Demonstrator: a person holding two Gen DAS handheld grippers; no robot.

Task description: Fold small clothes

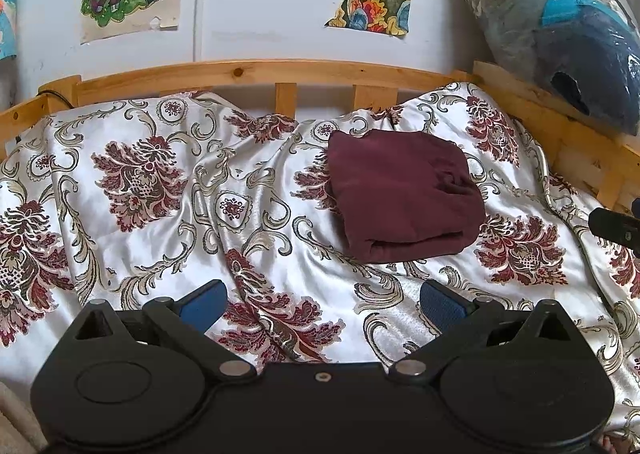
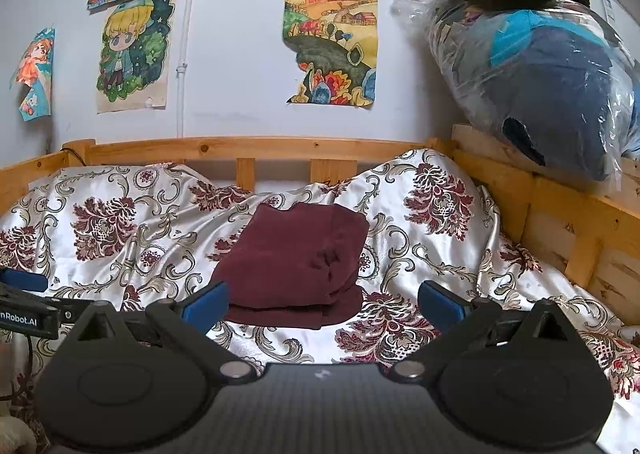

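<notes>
Maroon garment [image 1: 404,194], folded into a squarish bundle, right of centre in the left wrist view, centre in the right wrist view [image 2: 296,266]. Resting on a satin floral bedspread [image 1: 160,214] inside a pine bed frame [image 1: 256,74]. Left gripper [image 1: 324,300] spread wide, holding nothing, low in its frame, short of the bundle. Right gripper [image 2: 324,302] likewise wide and unloaded, blue fingertips [image 2: 206,306] flanking the bundle's near edge. Drawings [image 2: 332,50] taped on the wall; bagged plush toy [image 2: 552,94] upper right.
</notes>
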